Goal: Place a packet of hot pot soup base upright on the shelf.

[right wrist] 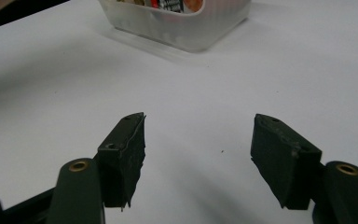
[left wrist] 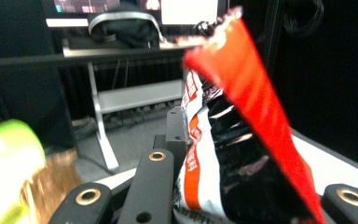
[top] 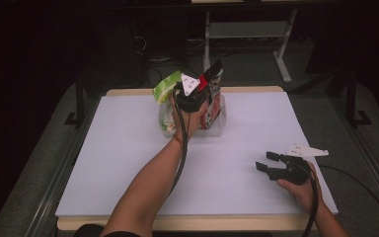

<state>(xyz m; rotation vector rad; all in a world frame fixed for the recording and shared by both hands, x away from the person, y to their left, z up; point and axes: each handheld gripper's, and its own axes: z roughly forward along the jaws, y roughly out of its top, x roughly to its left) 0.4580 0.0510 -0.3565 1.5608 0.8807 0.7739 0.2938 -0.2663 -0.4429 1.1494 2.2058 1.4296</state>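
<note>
White sheeting covered the table (top: 128, 163), and nearest the person the right gripper (top: 270, 164) rested on it with its jaws spread on nothing. Farther off, the left gripper (top: 193, 94) pinched a red-and-black snack bag (left wrist: 242, 154) upright over the clear plastic bin (right wrist: 186, 28), beside a green packet (top: 167, 85) already standing there. Packing seemed nearly done: lowering and release remained.
</note>
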